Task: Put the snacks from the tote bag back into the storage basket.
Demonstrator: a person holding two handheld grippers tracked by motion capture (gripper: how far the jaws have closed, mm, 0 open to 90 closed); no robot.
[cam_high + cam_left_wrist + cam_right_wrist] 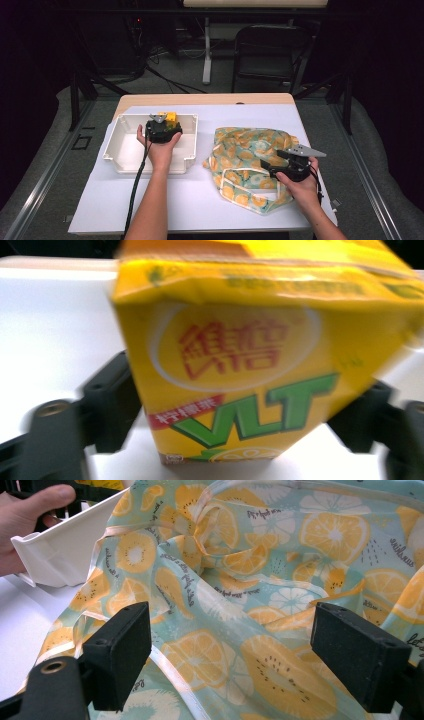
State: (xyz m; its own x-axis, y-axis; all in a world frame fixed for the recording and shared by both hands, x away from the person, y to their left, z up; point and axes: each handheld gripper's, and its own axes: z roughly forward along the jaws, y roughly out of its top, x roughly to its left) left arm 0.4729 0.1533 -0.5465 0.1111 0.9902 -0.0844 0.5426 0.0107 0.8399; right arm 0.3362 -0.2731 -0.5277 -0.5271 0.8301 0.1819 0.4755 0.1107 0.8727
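Over the white tray [125, 150], at about ten o'clock from the table's centre, the left gripper [161, 129] sits in the person's left hand [161, 150] with a yellow drink carton [171, 118] at its tip, toward the tray's far wall; from the left gripper view the carton [250, 355] stands tilted between the two black jaws, red characters and green letters facing the camera; the jaws stand beside its lower edges, and the blur makes it impossible to say whether the pads [112, 400] touch the cardboard; the carton's base is near the tray's white floor [50, 330].

Toward four o'clock the right gripper [272, 167] is held in the right hand [300, 185] over a crumpled cloth bag [245, 150] printed with orange and kiwi slices; the bag lies on the white sheet [190, 200], just beside the tray at its three o'clock; in the right gripper view the fingers [120, 652] are spread wide, with the bag's fabric [240, 605] between and behind them, not pinched; the tray's corner [60, 550] and the other hand [25, 515] show at ten o'clock there.
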